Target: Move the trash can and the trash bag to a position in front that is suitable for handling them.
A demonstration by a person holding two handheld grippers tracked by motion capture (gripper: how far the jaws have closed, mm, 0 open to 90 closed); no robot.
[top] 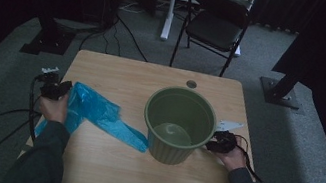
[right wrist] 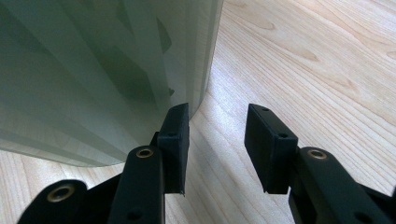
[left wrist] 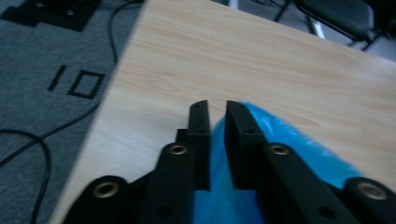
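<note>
Green bin mid-table; blue bag left.

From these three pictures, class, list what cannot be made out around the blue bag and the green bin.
- Blue bag: its near end, left gripper view, hidden behind the jaws.
- Bag's mouth: high view, too crumpled and dim.
- Green bin: rim and base, right gripper view, cut off by the edges.

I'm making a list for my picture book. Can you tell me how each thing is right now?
Blue plastic bag: crumpled, lying flat on the table, one end pinched.
Green bin: upright, open top, looks empty.
Left hand-held gripper: jaws nearly together, clamped on the bag.
Right hand-held gripper: jaws open, beside the bin wall, holding nothing.
Folding chair: unfolded, empty, behind the table.
</note>
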